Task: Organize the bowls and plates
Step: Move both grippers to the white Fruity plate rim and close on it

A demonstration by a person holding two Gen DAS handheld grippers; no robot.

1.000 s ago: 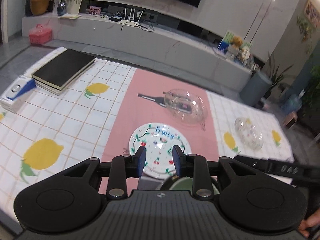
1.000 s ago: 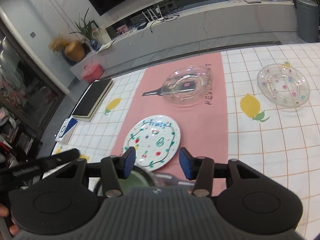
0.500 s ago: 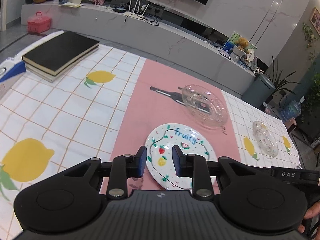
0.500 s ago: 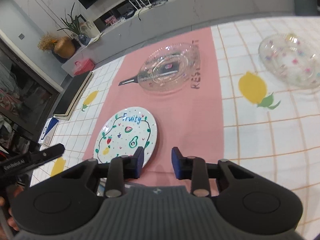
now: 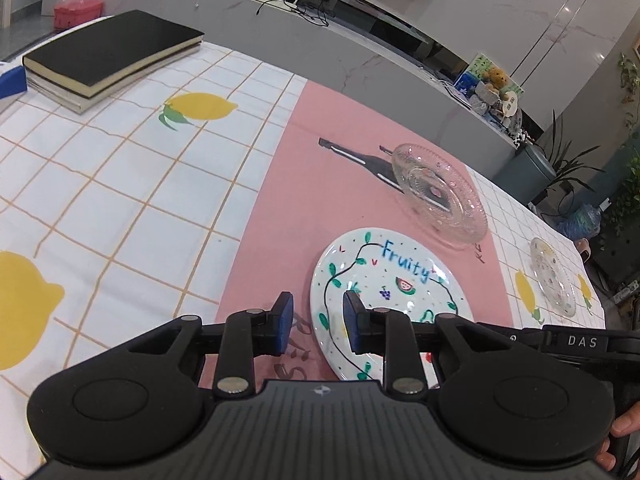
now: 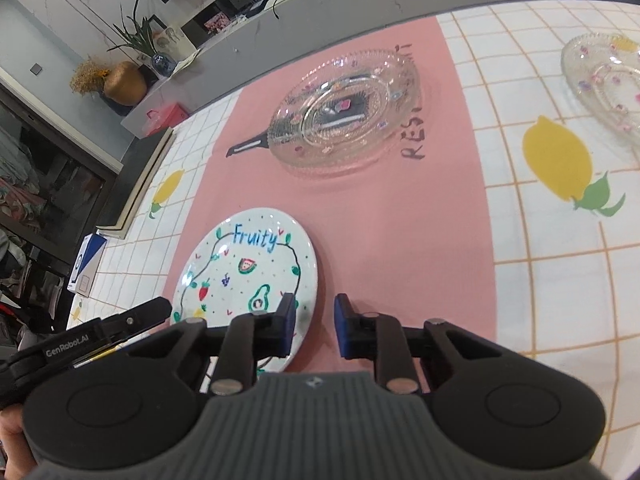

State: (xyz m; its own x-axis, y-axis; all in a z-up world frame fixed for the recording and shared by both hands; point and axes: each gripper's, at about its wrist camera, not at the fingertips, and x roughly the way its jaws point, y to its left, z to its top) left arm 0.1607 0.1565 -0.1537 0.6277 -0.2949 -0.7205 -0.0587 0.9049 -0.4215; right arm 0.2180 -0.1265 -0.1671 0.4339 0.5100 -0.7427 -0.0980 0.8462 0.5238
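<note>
Both claws lowered toward Fruity plate [image 5: 394,280]; right claw [image 6: 314,326] closing, left claw [image 5: 316,322] released, both empty.

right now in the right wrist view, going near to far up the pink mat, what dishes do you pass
white round ceramic plate painted with fruit and the word Fruity → clear ribbed glass dish with small coloured dots, lying over a printed black bottle
</note>
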